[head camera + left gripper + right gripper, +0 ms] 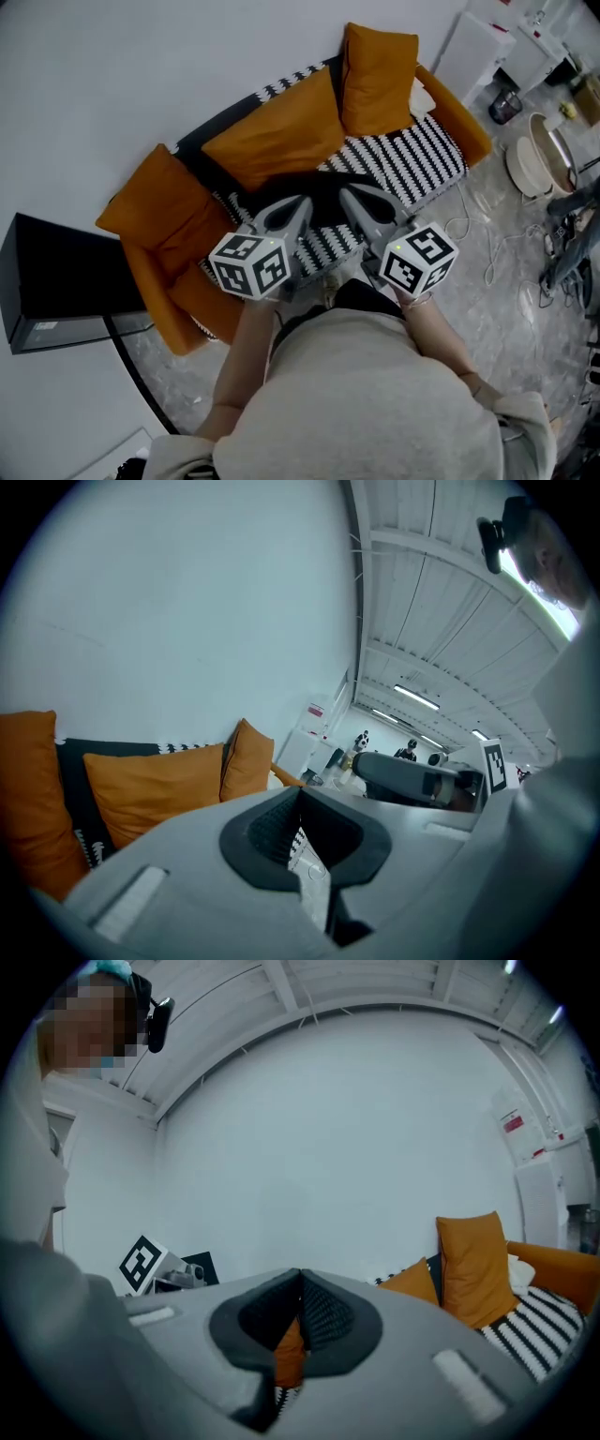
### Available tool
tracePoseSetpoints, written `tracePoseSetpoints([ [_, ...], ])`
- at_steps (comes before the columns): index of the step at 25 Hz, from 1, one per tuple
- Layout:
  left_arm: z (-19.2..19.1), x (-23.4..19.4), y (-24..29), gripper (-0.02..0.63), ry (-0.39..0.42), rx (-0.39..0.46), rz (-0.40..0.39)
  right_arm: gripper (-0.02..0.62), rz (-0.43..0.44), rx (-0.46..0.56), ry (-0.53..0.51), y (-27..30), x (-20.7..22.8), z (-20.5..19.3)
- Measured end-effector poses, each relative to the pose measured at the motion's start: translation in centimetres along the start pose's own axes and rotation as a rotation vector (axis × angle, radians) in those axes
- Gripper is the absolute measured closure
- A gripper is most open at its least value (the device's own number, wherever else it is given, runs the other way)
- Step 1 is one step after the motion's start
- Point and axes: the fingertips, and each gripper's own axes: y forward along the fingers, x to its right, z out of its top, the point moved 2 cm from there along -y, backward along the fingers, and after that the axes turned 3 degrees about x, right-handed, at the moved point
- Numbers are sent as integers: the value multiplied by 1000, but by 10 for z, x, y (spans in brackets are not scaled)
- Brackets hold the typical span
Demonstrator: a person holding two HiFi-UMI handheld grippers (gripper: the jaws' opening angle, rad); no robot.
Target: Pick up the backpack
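Observation:
A sofa with a black-and-white striped cover and orange cushions stands against the white wall. On its seat lies a black shape, perhaps the backpack, partly hidden behind both gripper tips. My left gripper and right gripper are held side by side just in front of it, both shut and empty. The left gripper view shows my left gripper with its jaws together and orange cushions beyond. The right gripper view shows my right gripper with its jaws together.
A black cabinet stands left of the sofa. To the right are a white cabinet, a round pale dish and loose cables on the marble floor. My own torso fills the bottom of the head view.

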Motion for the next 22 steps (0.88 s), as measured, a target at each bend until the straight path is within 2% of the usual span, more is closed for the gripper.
tracePoseSetpoints([
  [5, 13, -7, 36, 598, -1, 20, -3, 594, 8, -4, -27, 17, 34, 15],
  [9, 14, -15, 55, 598, -22, 11, 7, 594, 6, -16, -9, 27, 54, 15],
  [15, 20, -20, 72, 598, -36, 12, -2, 594, 9, -34, 14, 42, 68, 8],
  [22, 17, -46, 73, 598, -46, -17, 29, 594, -20, -64, 39, 53, 81, 0],
])
